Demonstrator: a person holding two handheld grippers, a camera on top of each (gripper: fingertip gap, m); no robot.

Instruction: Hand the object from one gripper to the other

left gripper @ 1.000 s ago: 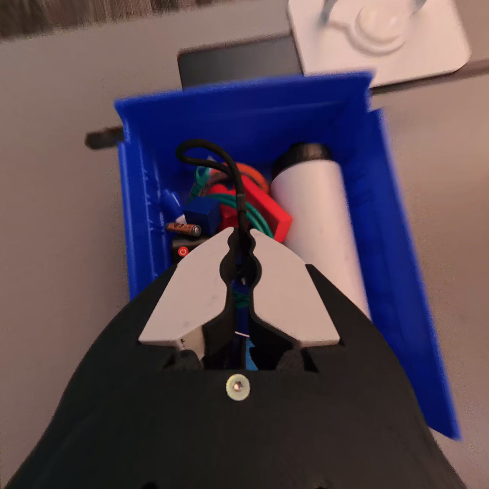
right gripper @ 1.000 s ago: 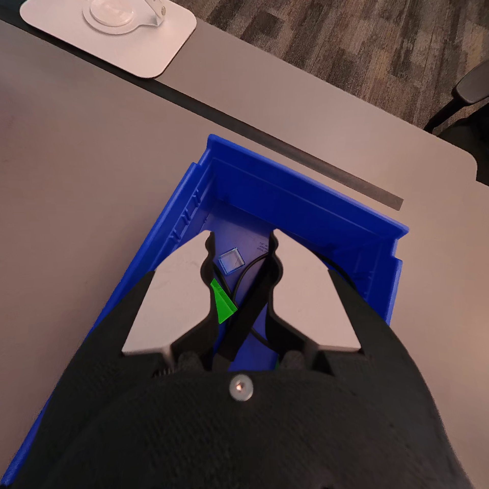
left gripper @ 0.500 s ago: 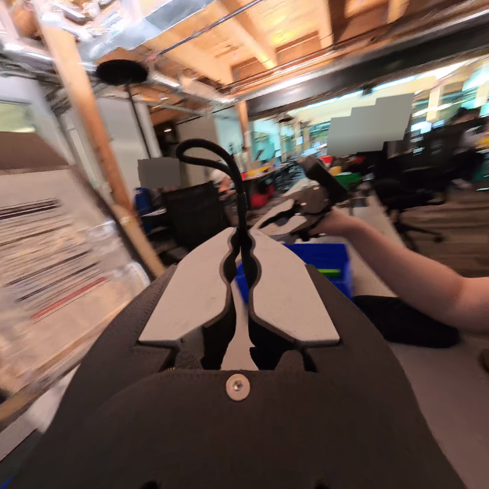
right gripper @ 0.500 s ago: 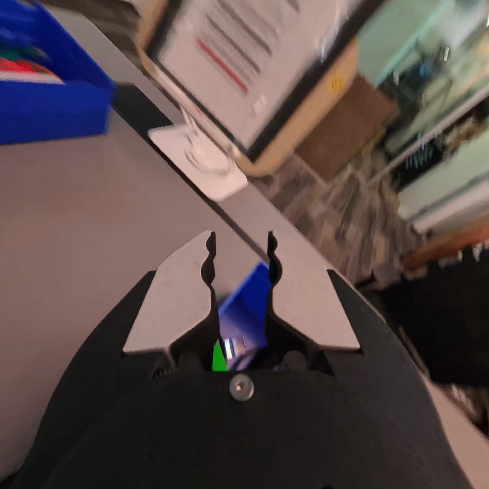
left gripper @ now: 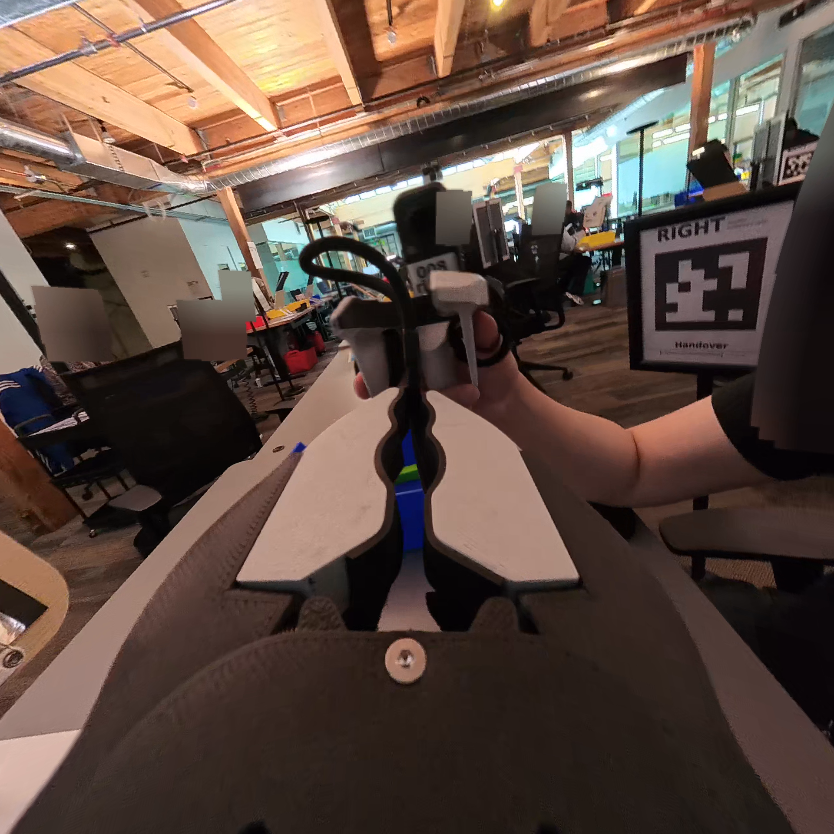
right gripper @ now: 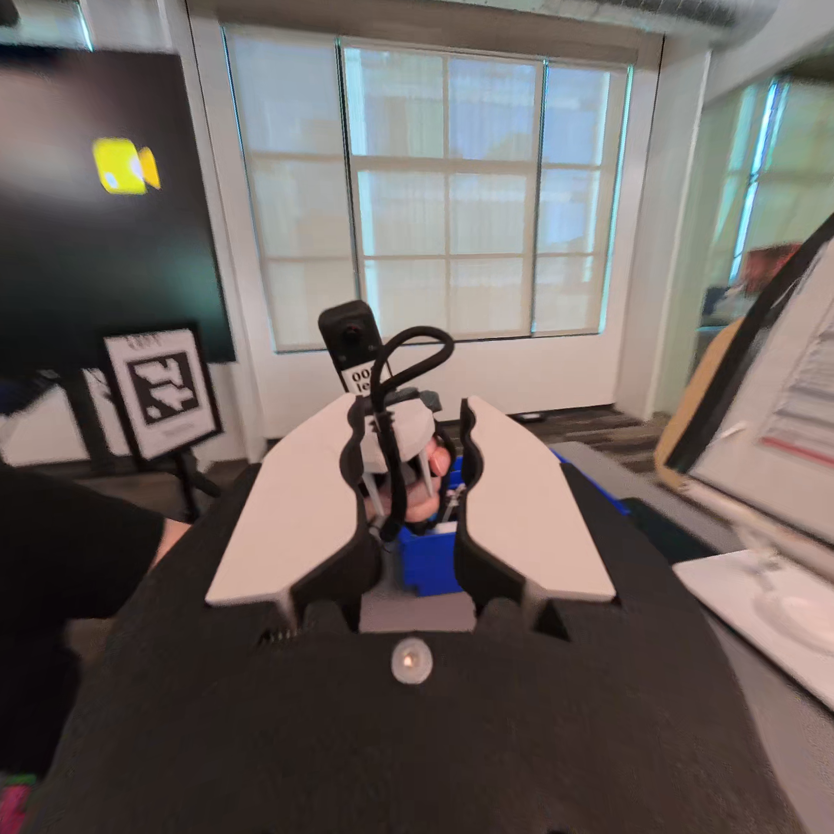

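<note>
Black cord loop (left gripper: 361,289) stands upright, pinched by left hand-held gripper (left gripper: 410,397); right hand-held gripper (right gripper: 408,408) gapes wide.

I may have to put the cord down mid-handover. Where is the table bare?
Bare tabletop runs away to the left of the blue bin in the left wrist view. Above the bin it is crowded: the left gripper is shut on the black cord, with the right gripper open around it. The white stand base fills the right side.
</note>
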